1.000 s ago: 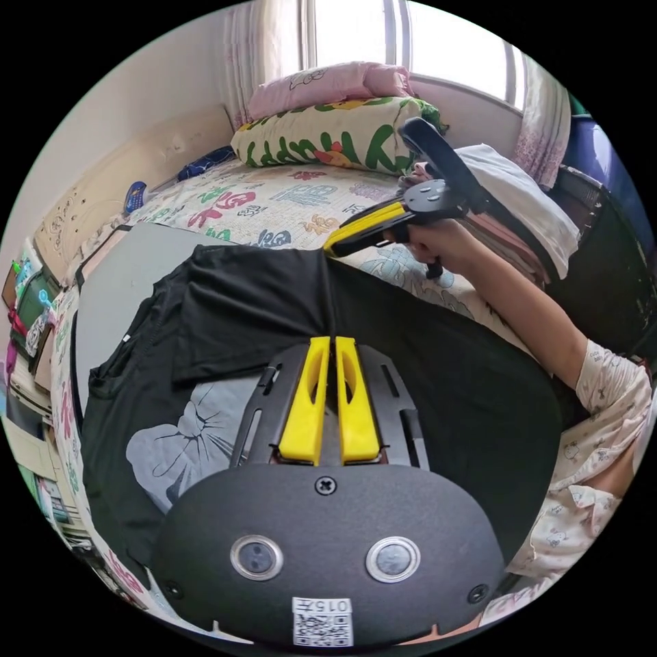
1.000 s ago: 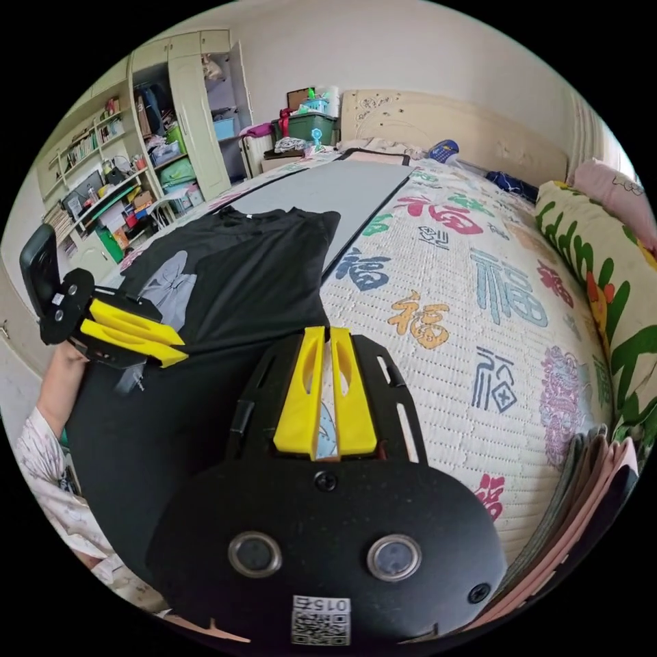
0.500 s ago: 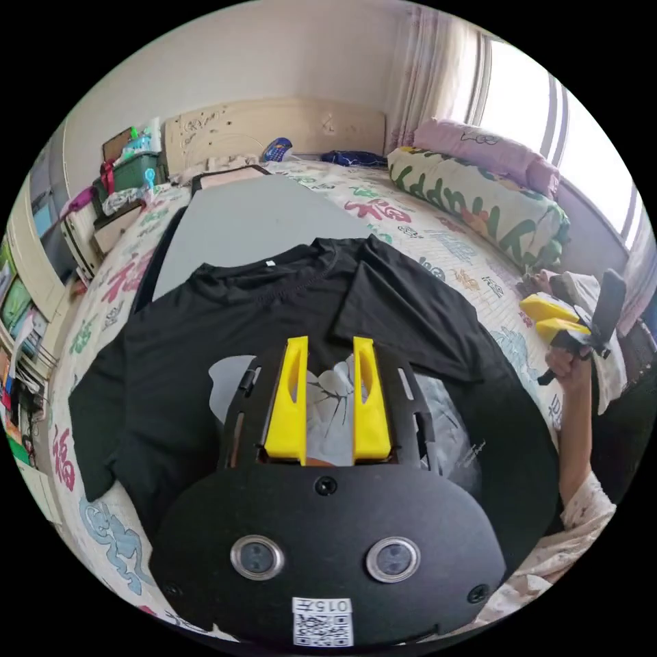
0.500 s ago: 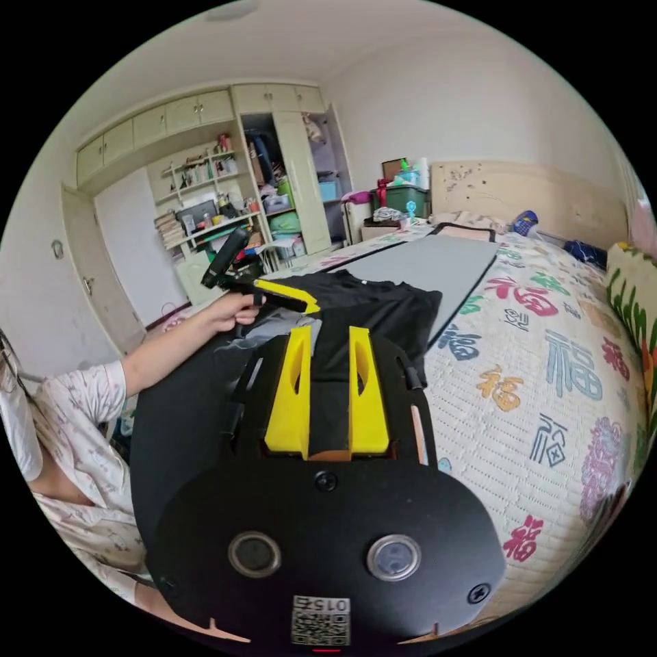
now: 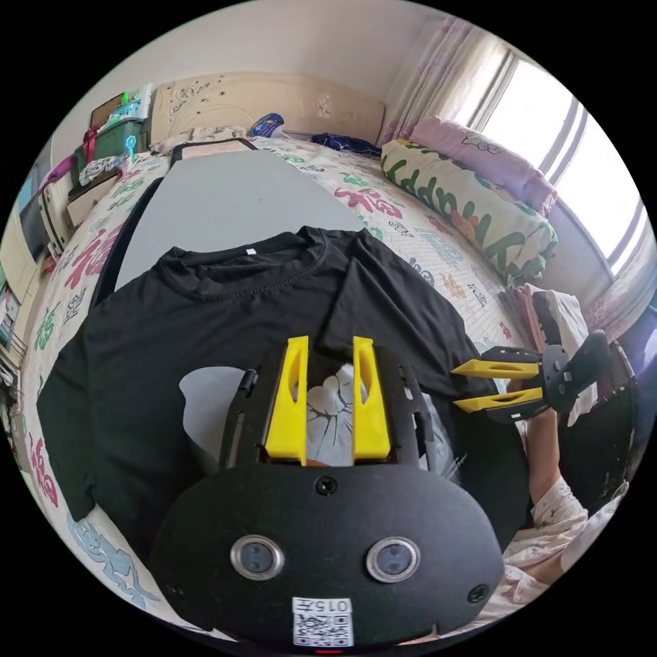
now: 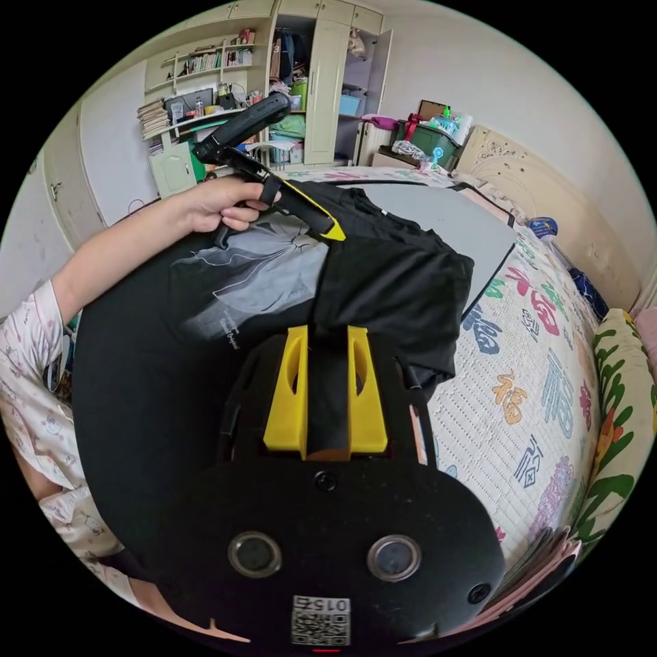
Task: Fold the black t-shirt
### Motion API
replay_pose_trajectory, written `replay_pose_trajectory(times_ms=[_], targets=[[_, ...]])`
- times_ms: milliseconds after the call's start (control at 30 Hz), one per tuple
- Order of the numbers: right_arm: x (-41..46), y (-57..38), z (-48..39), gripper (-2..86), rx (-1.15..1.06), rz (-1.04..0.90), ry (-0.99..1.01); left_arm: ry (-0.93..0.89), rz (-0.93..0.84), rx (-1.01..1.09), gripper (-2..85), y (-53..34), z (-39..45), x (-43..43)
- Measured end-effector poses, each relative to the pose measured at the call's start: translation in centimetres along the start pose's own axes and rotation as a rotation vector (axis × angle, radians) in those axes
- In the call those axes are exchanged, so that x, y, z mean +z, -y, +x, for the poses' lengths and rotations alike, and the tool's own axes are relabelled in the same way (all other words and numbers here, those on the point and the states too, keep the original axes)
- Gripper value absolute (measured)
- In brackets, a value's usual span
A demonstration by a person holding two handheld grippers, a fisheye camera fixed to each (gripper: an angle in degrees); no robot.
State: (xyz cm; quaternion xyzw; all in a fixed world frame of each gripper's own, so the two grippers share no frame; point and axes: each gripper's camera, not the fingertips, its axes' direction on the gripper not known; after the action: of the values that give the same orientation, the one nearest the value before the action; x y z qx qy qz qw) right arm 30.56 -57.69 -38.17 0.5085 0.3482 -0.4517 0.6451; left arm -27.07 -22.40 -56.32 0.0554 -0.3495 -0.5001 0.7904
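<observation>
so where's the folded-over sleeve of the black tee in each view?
Left gripper view: folded sleeve lies right of centre, just above this gripper's yellow jaws.
Right gripper view: folded sleeve sits at centre, above the jaws.
Shared landmark: grey mat beyond the collar.

Left gripper (image 5: 327,349) and right gripper (image 6: 326,339) both hover with jaws spread apart.

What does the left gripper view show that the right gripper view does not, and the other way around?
Left gripper view: the window and the curtain. Right gripper view: the wardrobe, the bookshelves and the hand holding the left tool. Both: the black t-shirt spread on the bed with one sleeve folded in, the grey mat and the headboard.
</observation>
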Motion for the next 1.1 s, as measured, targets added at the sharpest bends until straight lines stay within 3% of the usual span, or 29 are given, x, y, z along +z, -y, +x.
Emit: replay_pose_trajectory(times_ms=[200, 467, 767, 867, 967, 1033, 1100], targets=[[0.5, -1.2, -0.2, 5.9, -0.036, 0.004, -0.036, -0.013, -0.009, 0.065, 0.3, -0.4, 4.0, -0.7], [-0.2, -2.7, 1.2, 1.6, -0.08, 0.048, 0.007, 0.004, 0.063, 0.107, -0.3, -3.3, 8.2, -6.1], [-0.6, -4.3, 4.8, 5.2, -0.152, 0.007, 0.098, 0.005, -0.005, 0.058, 2.9, -4.1, 11.3, -8.8], [-3.1, -5.7, 9.1, 5.0, -0.008, 0.133, 0.078, 0.046, 0.07, 0.102, 6.9, -4.5, 14.6, -12.2], [-4.1, -7.9, 14.1, 3.8, 0.22, 0.23, 0.011, -0.107, 0.14, 0.311, 6.9, -5.3, 20.8, -13.9], [-3.4, -9.0, 16.3, 3.6, 0.284, 0.212, -0.007, -0.161, 0.046, 0.432, 7.8, -5.1, 24.9, -12.8], [-2.0, -9.7, 18.5, 4.3, 0.332, 0.161, 0.007, -0.093, -0.047, 0.481, 9.1, -5.0, 28.9, -11.0]])
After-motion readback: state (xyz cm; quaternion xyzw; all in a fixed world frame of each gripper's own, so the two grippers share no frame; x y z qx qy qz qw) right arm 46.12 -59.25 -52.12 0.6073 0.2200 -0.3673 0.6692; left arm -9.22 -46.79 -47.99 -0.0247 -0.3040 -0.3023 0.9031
